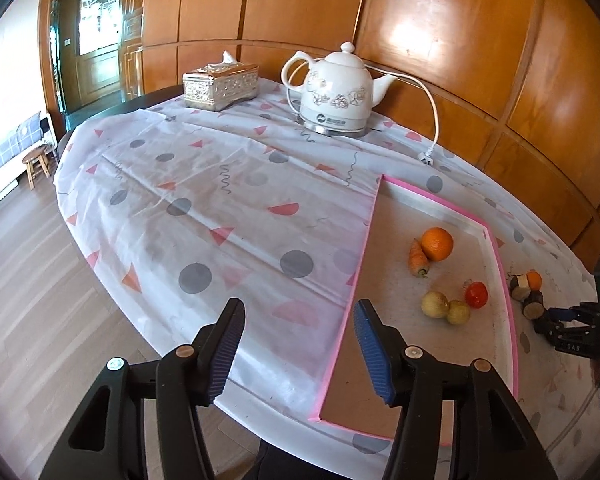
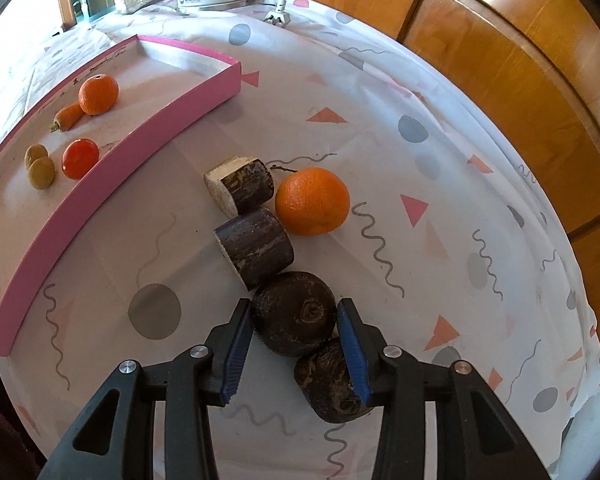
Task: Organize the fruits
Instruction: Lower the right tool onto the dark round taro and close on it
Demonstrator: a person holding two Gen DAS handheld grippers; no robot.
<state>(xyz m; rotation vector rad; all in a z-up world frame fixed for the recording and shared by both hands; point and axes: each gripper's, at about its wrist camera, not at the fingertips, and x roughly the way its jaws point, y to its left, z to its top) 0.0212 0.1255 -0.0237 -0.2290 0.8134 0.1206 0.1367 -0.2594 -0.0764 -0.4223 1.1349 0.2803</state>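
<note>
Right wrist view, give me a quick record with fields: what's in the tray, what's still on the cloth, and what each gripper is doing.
tray contents: pink tray holds an orange, carrot, red fruit, two small yellowish fruits
outside tray: second orange, four dark pieces in a row on the tablecloth
right gripper: straddles one dark round piece; grip unclear
left gripper: open, empty

Fruit (image 2: 98, 94) in tray (image 2: 148, 120) — kettle (image 1: 336, 88) behind
</note>
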